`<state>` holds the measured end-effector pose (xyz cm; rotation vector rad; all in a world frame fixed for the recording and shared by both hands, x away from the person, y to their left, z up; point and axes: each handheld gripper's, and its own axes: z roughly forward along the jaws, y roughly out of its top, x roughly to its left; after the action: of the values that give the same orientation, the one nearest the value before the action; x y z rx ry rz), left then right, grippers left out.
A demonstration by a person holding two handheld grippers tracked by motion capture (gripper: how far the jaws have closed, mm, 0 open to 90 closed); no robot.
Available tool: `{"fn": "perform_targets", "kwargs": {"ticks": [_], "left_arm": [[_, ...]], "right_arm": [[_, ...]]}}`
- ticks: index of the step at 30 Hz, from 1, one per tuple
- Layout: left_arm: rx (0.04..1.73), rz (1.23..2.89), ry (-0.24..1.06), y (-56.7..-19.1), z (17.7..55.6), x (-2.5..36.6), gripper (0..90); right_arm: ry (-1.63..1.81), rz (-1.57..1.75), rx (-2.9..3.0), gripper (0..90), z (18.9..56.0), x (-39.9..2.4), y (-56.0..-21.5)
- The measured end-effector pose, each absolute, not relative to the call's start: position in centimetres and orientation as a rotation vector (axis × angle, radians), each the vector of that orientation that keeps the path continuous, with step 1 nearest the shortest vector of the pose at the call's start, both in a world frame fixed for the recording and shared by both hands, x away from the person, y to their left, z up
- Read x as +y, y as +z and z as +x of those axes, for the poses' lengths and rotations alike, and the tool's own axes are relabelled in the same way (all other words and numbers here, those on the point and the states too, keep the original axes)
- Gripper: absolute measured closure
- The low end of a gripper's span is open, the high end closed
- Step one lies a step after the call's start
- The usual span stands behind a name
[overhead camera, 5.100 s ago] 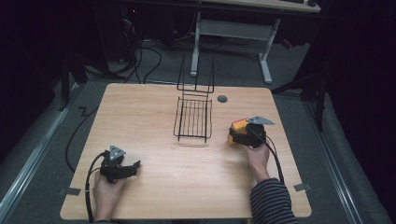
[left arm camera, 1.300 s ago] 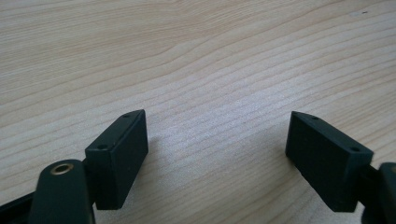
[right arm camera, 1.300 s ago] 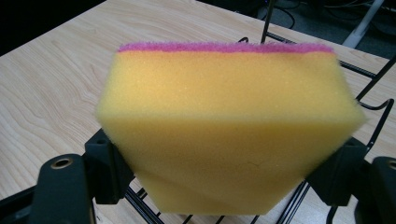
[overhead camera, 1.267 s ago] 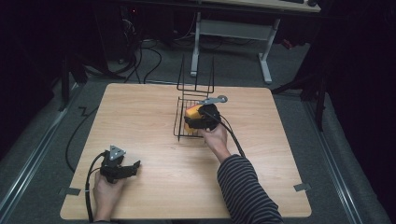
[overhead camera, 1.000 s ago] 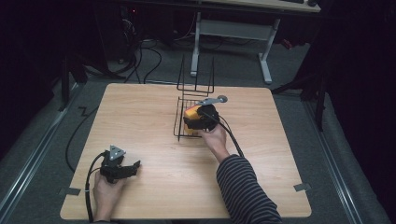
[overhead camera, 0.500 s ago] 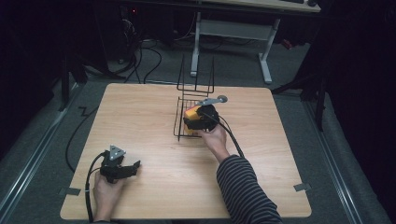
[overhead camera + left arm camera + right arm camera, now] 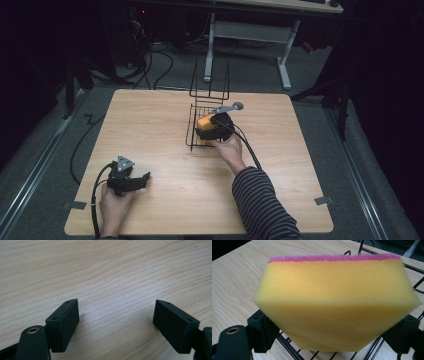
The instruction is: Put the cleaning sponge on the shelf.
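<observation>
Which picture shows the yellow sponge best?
The right gripper view: the sponge is close up, yellow with a pink top, over the wire basket. The high view shows just a small yellow patch. The left gripper view shows bare table.

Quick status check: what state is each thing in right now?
sponge: pinched at its sides, held over the wire basket.
right gripper: jaws have just been opening, pads on the sponge.
wire basket: standing upright.
left gripper: open, nothing between its jaws.

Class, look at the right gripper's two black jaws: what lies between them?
A yellow sponge with a pink top layer sits between them, above the wire basket, in the right gripper view.
</observation>
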<state>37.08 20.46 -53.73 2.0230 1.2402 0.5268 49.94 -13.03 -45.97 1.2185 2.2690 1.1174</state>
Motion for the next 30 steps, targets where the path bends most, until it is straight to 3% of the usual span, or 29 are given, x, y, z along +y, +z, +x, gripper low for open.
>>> {"fn": "perform_targets", "kwargs": {"ticks": [16,30], "left_arm": [[1.24,2.023,0.527,-53.7,37.1,20.5,21.6],[1.24,2.022,0.526,-53.7,37.1,20.5,21.6]], "right_arm": [[1.168,1.192,2.284,3.3,49.4,-13.6,-45.0],[1.204,1.164,2.267,0.8,48.4,-14.4,-43.9]]}}
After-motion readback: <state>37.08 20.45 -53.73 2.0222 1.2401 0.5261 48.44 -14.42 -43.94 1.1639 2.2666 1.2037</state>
